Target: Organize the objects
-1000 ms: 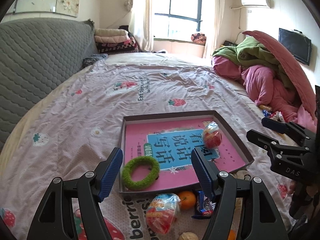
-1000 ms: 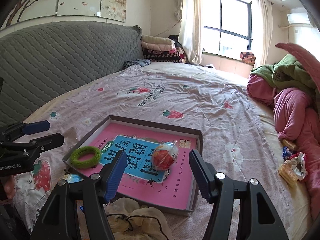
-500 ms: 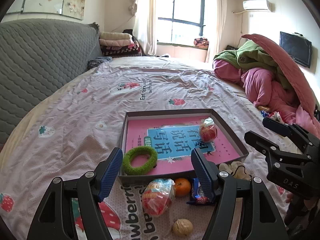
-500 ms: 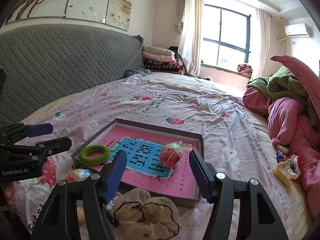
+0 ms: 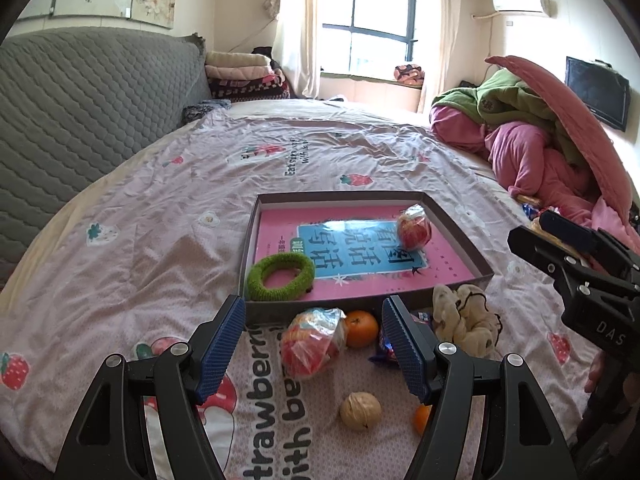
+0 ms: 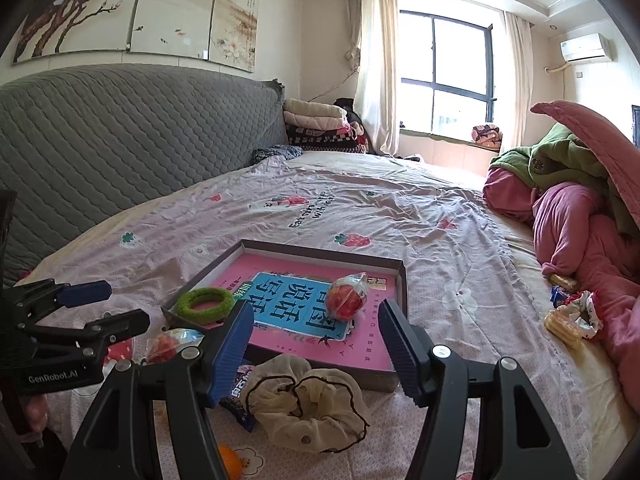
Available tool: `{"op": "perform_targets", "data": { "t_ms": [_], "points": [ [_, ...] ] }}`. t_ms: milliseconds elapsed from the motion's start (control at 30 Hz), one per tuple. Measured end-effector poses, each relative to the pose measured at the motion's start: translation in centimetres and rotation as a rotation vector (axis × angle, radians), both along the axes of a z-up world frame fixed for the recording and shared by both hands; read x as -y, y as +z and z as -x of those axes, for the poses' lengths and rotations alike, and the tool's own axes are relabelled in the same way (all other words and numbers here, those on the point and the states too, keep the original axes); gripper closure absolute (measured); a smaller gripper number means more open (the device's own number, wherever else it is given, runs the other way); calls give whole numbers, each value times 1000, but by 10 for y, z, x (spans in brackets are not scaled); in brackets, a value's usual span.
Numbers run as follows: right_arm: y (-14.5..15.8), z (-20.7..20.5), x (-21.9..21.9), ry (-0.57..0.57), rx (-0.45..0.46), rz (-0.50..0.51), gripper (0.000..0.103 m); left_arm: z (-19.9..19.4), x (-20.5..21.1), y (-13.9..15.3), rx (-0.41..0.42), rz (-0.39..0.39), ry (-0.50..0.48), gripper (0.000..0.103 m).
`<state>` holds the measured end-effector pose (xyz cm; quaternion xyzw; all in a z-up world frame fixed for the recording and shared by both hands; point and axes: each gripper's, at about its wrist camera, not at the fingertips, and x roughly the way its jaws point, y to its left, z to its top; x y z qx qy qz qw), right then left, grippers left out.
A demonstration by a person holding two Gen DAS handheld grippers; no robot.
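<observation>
A shallow grey box (image 5: pixel 460 236) (image 6: pixel 402 292) with a pink book lies on the bed. In it sit a green fuzzy ring (image 5: pixel 280 276) (image 6: pixel 205 305) and a wrapped red apple (image 5: pixel 414 232) (image 6: pixel 346 301). Before the box lie another wrapped apple (image 5: pixel 310 344) (image 6: pixel 168 345), an orange (image 5: pixel 361 329), a walnut (image 5: pixel 360 410), a second small orange (image 5: pixel 422 419), a blue snack packet (image 6: pixel 238 394) and a cream scrunchie (image 5: pixel 466 318) (image 6: pixel 308 404). My left gripper (image 5: pixel 314 346) hangs open above the wrapped apple. My right gripper (image 6: pixel 316 348) is open over the scrunchie, holding nothing.
A grey quilted headboard (image 6: pixel 120 140) runs along the left. Pink and green bedding (image 6: pixel 580 208) is heaped at the right, with snack packets (image 6: pixel 568 316) beside it. Folded blankets (image 6: pixel 316 128) are stacked at the far end under the window.
Both grippers have drawn back from the box, so the walnut, oranges, packet and scrunchie in front of it have come into view. Both stay open and hold nothing.
</observation>
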<state>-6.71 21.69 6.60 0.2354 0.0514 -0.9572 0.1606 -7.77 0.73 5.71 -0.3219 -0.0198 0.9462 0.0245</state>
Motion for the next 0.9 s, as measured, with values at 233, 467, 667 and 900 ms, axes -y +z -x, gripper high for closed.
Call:
{"op": "perform_targets", "data": {
  "t_ms": [233, 467, 667, 900],
  "points": [
    [-6, -8, 1, 20, 9, 1, 39, -9, -6, 1, -8, 8, -12, 30],
    [-25, -15, 4, 42, 36, -18, 39, -14, -7, -10, 1, -13, 0, 30],
    [-30, -29, 7, 60, -13, -19, 39, -13, -6, -22, 28, -7, 4, 30],
    [-45, -39, 6, 76, 9, -18, 39, -17, -9, -32, 34, -6, -3, 30]
  ]
}}
